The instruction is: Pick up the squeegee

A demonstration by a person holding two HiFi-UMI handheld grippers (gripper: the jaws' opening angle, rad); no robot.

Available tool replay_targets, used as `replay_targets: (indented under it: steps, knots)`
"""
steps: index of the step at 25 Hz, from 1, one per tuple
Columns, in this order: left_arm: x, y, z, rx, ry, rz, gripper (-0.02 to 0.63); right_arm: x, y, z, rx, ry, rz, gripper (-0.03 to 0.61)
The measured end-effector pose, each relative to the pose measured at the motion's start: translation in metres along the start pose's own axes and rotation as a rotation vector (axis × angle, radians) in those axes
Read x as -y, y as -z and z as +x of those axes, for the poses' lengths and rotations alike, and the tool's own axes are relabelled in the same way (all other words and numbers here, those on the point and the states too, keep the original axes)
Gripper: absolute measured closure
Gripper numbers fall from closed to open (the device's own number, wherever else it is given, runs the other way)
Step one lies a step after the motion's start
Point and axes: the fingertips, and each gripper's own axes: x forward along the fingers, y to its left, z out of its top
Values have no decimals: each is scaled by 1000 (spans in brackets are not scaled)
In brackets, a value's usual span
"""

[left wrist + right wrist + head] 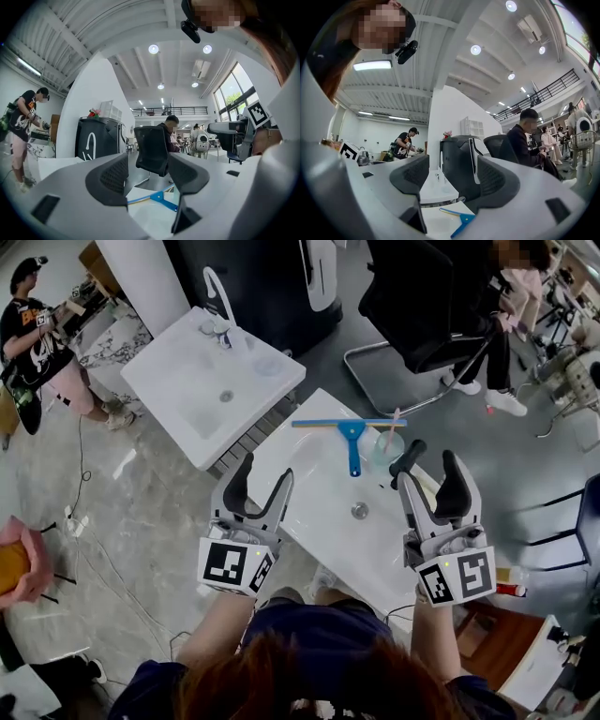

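Observation:
A blue squeegee (351, 432) with a long thin blade lies on the far end of a white sink top (309, 512), its handle pointing toward me. It shows low between the jaws in the left gripper view (159, 197) and the right gripper view (459, 218). My left gripper (260, 486) hovers open over the sink top's left edge, short of the squeegee. My right gripper (433, 479) is open too, held to the right of the handle. Both are empty.
A clear cup (386, 446) with a stick in it stands just right of the squeegee. A drain hole (359, 510) sits mid-sink. A second white sink (202, 381) with a faucet lies farther left. A black office chair (422, 306) and a seated person (511, 296) are beyond.

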Motion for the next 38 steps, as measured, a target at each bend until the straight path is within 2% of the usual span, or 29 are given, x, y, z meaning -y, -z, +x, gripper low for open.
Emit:
replay_targets:
  steps: [10, 19, 27, 32, 38]
  knots:
    - [-14, 23, 81, -61, -34, -35, 354, 49, 36, 62, -78, -14, 54, 255]
    - [-53, 50, 148, -120, 51, -58, 354, 62, 75, 119, -150, 71, 85, 255]
    - [-81, 65, 187, -155, 110, -66, 354, 57, 137, 167, -280, 130, 108, 252]
    - [-99, 81, 198, -184, 119, -74, 354, 52, 188, 185, -393, 154, 129, 250]
    - [-114, 96, 201, -206, 114, -80, 354, 55, 233, 188, -474, 209, 134, 250]
